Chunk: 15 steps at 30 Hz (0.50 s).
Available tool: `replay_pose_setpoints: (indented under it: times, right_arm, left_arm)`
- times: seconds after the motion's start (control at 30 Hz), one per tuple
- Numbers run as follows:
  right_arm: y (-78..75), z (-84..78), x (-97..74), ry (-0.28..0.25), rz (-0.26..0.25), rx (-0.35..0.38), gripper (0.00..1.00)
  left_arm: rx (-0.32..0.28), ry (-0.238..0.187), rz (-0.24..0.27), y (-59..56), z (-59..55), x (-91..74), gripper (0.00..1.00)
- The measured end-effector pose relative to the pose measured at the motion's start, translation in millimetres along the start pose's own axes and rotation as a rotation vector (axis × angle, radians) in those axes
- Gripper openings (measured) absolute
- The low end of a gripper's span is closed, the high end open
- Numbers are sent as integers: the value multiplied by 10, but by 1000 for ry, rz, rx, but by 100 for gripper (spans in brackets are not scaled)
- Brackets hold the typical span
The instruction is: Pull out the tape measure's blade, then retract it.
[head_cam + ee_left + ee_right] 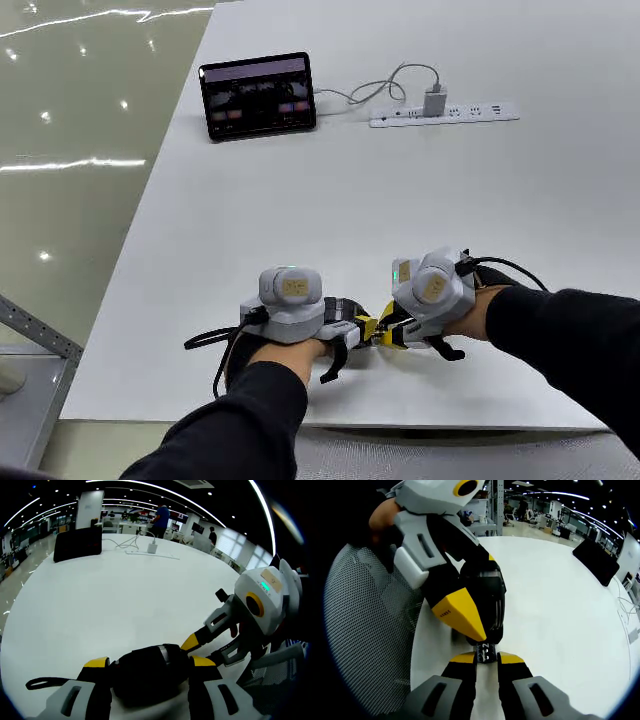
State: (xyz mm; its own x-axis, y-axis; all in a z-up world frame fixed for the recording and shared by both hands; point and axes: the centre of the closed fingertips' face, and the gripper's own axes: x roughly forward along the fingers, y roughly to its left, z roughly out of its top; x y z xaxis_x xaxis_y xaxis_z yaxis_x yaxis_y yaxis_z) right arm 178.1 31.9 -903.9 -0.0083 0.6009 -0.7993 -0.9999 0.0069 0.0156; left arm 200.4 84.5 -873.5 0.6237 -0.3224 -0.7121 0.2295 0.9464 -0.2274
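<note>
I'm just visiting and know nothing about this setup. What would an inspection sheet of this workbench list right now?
Surface: white table.
Job's things: black tape measure, short stretch of blade drawn out.
Clutter: tablet, power strip with charger, at the far side.
Grippers: left gripper shut on the tape measure; right gripper shut on the blade.
Cables: white cable from charger toward tablet; black cable off the right gripper.
Surroundings: glossy floor, mesh chair.

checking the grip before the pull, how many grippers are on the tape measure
2: the left gripper clamps the tape measure by its case; the right gripper pinches the blade just beside it.
</note>
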Motion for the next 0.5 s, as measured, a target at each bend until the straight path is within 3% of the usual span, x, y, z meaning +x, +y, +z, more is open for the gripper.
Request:
replay_pose_setpoints:
  times: [0.27,0.5]
  right_arm:
    - [0,4,-1,-16,6,3,10]
    - [2,37,35,14,21,-20,10]
  left_arm:
    - [0,0,-3,0,1,1,57]
    - [-3,-2,-3,-3,4,5,57]
